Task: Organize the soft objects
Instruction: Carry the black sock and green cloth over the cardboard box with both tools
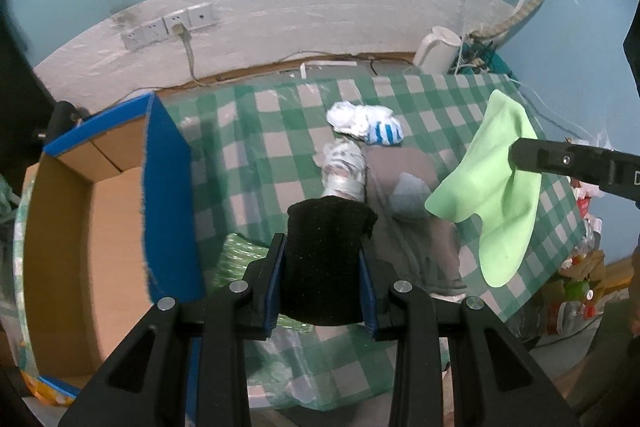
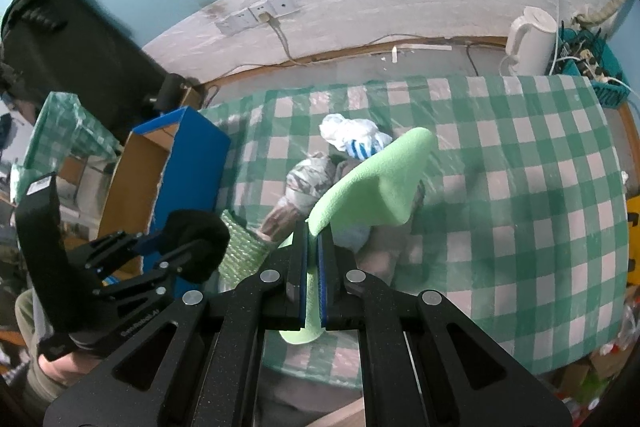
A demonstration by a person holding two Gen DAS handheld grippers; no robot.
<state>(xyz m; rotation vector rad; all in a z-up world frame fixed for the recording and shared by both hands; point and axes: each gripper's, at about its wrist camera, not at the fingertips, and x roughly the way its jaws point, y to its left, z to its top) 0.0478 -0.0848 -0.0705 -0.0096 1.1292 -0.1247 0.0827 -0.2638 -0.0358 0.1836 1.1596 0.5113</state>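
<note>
My left gripper [image 1: 323,255] is shut on a black rolled sock [image 1: 326,259] and holds it above the checked tablecloth, just right of the blue cardboard box [image 1: 168,187]. It also shows in the right wrist view [image 2: 192,247] with the black sock [image 2: 196,239]. My right gripper [image 2: 313,243] is shut on a light green sock [image 2: 372,183], held above the table. That green sock [image 1: 496,187] hangs at the right in the left wrist view. A white and blue striped sock bundle [image 1: 368,125], a grey patterned sock [image 1: 344,167] and a green knitted item [image 2: 240,247] lie on the table.
The open blue box [image 2: 160,179] stands at the table's left edge. A white kettle [image 2: 528,41] and a teal basket of cables [image 2: 592,67] sit at the far right. Grey cloth [image 1: 416,227] lies in the table's middle. A wall with sockets [image 1: 168,27] is behind.
</note>
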